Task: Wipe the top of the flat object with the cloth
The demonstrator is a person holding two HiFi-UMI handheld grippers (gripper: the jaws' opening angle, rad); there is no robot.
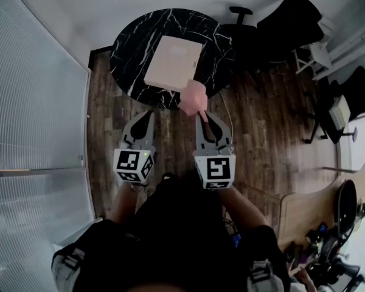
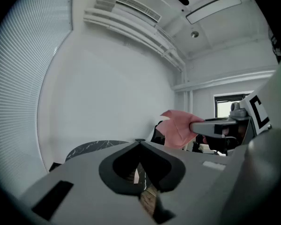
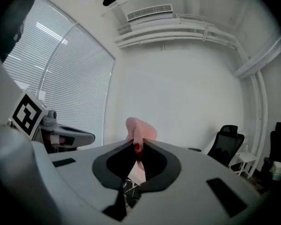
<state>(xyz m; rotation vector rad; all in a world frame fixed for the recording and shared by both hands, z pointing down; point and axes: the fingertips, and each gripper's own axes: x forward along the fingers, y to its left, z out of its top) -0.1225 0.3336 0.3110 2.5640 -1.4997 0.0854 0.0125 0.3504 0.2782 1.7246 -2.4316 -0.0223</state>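
Right gripper (image 1: 204, 119) jaws clamp cloth (image 1: 193, 97), near flat object (image 1: 173, 62).

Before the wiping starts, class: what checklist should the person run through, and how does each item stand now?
1. Cloth held by the right gripper: ok, jaws shut on it.
2. Left gripper free: ok, jaws together, nothing between them.
3. Board lying on the table: ok.
4. Cloth touching the board: not ok, it is held off the board's near corner.
5. Left gripper steadying the board: not ok, it is apart from it.
6. Dirt on the board's top: cannot tell.
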